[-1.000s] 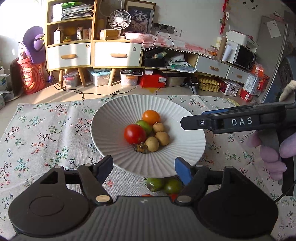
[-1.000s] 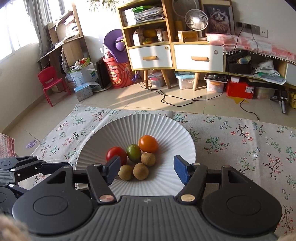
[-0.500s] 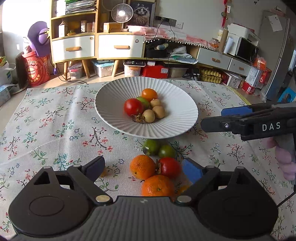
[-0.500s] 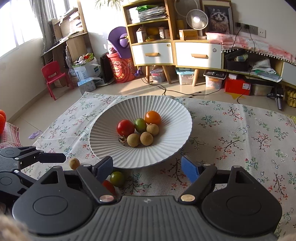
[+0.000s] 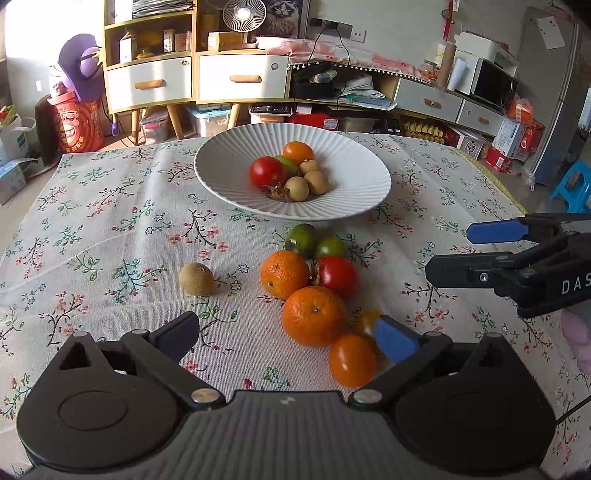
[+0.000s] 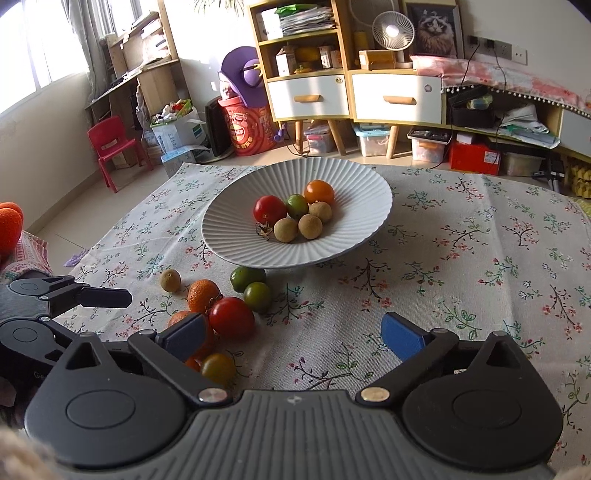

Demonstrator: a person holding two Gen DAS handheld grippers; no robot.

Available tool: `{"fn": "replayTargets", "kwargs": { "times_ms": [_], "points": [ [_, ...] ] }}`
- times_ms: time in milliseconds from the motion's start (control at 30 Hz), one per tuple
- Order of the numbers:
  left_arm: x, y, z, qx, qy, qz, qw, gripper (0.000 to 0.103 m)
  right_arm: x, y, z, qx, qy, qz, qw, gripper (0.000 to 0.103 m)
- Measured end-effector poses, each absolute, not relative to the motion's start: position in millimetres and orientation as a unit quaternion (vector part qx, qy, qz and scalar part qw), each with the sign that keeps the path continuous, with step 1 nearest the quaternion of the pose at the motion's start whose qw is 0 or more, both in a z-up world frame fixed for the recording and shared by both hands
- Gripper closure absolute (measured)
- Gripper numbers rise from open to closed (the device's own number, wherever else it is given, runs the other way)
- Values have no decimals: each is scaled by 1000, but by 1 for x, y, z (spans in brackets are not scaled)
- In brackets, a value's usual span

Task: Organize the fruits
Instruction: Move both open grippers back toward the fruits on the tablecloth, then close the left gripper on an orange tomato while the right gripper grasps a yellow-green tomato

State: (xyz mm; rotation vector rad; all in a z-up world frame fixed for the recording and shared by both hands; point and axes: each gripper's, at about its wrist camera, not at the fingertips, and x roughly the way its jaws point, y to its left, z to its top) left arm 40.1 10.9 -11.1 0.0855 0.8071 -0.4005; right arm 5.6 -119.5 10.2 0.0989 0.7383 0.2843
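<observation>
A white ribbed plate [image 5: 229, 173] sits at the far middle of the flowered tablecloth [image 5: 110, 221], holding a red tomato [image 5: 266, 172], a green fruit, an orange one and three small brown fruits [image 5: 296, 188].

At six o'clock from the plate, loose fruit lies in a cluster on the cloth: two green fruits [image 5: 301, 236] nearest the plate rim, then a mandarin [image 5: 283, 274] touching a second red tomato [image 5: 338, 276], a larger mandarin [image 5: 314, 315] in front of them, and a small orange tomato [image 5: 351, 364] closest to the camera. A lone brown fruit [image 5: 196, 279] lies apart at nine o'clock from the cluster.

The left gripper [image 5: 288, 334] hovers over the near edge of the cluster, its jaws opening wide with nothing clamped; its right pad partly hides a small yellow fruit. The right gripper [image 6: 293, 332] also has its jaws opening, over bare cloth at three o'clock from the cluster, its left pad covering part of a mandarin.

Behind the table stand a drawer cabinet [image 6: 354, 96], a fan [image 6: 392, 25] and storage boxes.
</observation>
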Motion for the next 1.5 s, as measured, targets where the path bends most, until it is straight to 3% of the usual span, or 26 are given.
{"fn": "replayTargets", "kwargs": {
  "times_ms": [533,733,800,1000,1500],
  "points": [
    [19,-5,-34,51,391,-214,894,8,-9,-121,-11,17,361,126,924,1],
    [18,-7,-35,37,395,-235,887,34,-10,-119,-18,11,368,130,921,1],
    [17,-7,-34,35,392,-241,887,49,-9,-120,-18,12,369,132,920,1],
    [18,-2,-33,13,394,-251,884,77,-9,-119,-19,9,370,135,919,1],
    [12,23,-26,34,417,-205,885,77,-9,-87,-19,-21,370,179,911,5]
  ]
}}
